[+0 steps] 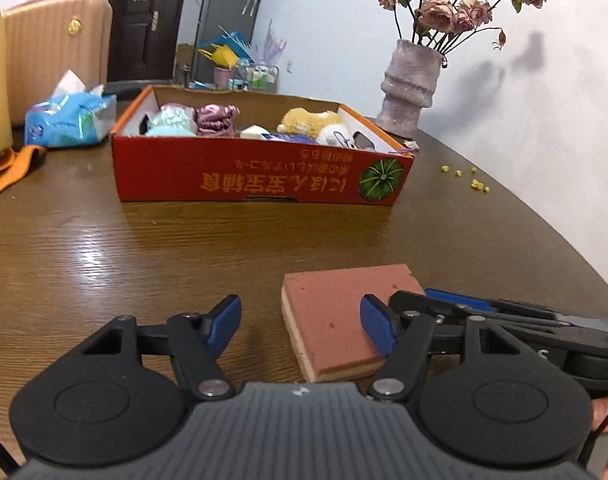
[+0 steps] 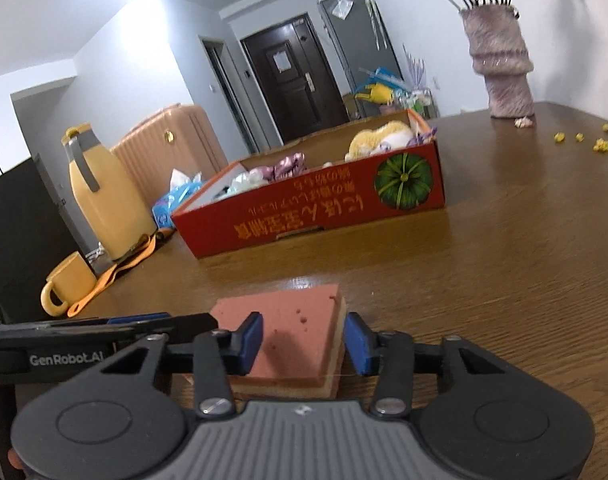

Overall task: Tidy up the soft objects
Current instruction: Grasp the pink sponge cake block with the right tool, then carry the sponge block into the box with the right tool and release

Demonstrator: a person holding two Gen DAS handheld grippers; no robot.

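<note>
Sponge point(image 2: 299, 340) pickup is the step in hand, by my read: last loose soft item on the table point(image 2: 504, 280), box point(image 2: 316, 216) already loaded.

Near field:
- Right gripper point(image 2: 303, 346) straddles the sponge's near end, jaws part-open, blue pads either side. Right pad sits just beside the sponge edge; left pad overlaps the top face in view. Can't tell if either pad touches. Not clamped yet.
- Left gripper point(image 1: 301, 326) is open wide, holds nothing. Its right pad overlaps the sponge's point(image 1: 336, 320) near corner in the left wrist view; contact unclear. Right gripper's fingers come in from that side too, so the two tools are crowded around one item.
- Sponge lies flat on the table, pink face up, tan layer below, well short of the box.

Next move, as I judge it: close right jaws on the sponge sides, lift, carry forward, release over the box. Sponge will compress, so squeeze only enough to hold. Left should back off to avoid a clash.

Mid field: red box point(image 1: 259, 172) sits centre of table, open top, holding a yellow plush point(image 1: 308, 120), purple item point(image 1: 215, 118), pale green item point(image 1: 171, 120) and other bits. Free room looks to be mid-box.

Far: tissue pack point(image 1: 69, 118) left of box, vase point(image 1: 410, 88) behind right, yellow crumbs point(image 1: 478, 185) on table, jug point(image 2: 103, 196) and mug point(image 2: 67, 284) at left edge.
</note>
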